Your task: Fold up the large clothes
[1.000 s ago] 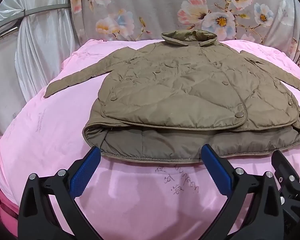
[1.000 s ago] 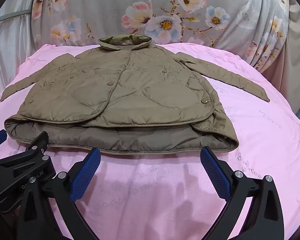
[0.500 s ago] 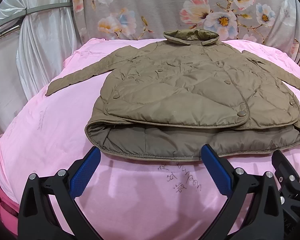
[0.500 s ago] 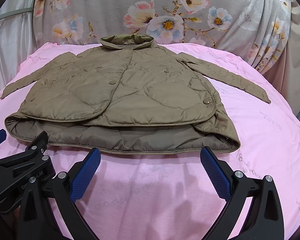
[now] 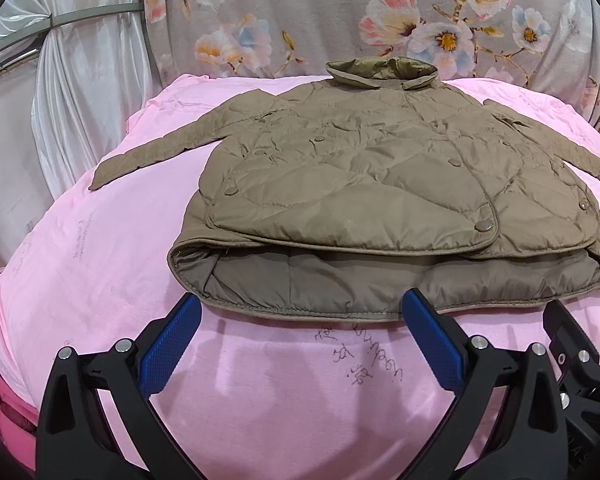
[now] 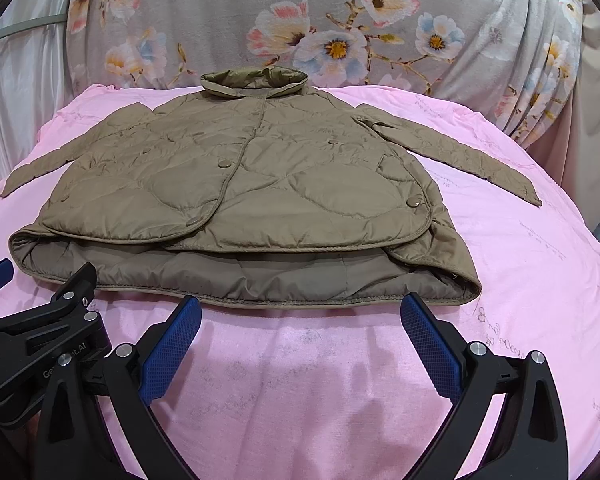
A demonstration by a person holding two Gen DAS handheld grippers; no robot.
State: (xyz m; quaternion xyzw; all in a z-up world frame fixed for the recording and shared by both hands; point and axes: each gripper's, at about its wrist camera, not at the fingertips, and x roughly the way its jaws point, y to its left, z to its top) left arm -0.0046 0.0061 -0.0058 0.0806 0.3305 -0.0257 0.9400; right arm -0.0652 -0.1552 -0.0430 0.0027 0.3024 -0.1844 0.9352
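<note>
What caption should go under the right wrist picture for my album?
Open right gripper hovers before a brown jacket spread on a pink sheet.

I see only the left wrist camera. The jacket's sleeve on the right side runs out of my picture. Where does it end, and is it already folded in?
Observer: It is not folded. In the right wrist view that sleeve lies straight out on the pink sheet. Its cuff lies flat, away from the body of the jacket.
Operator: And the hem corner on that side? It is also cut off for me.
Observer: The hem corner rests on the sheet. It is rounded and lies further out than the right gripper's outer finger.
Operator: Does the right gripper hold anything?
Observer: No. The right gripper is open and empty, with its tips just in front of the hem.
</note>
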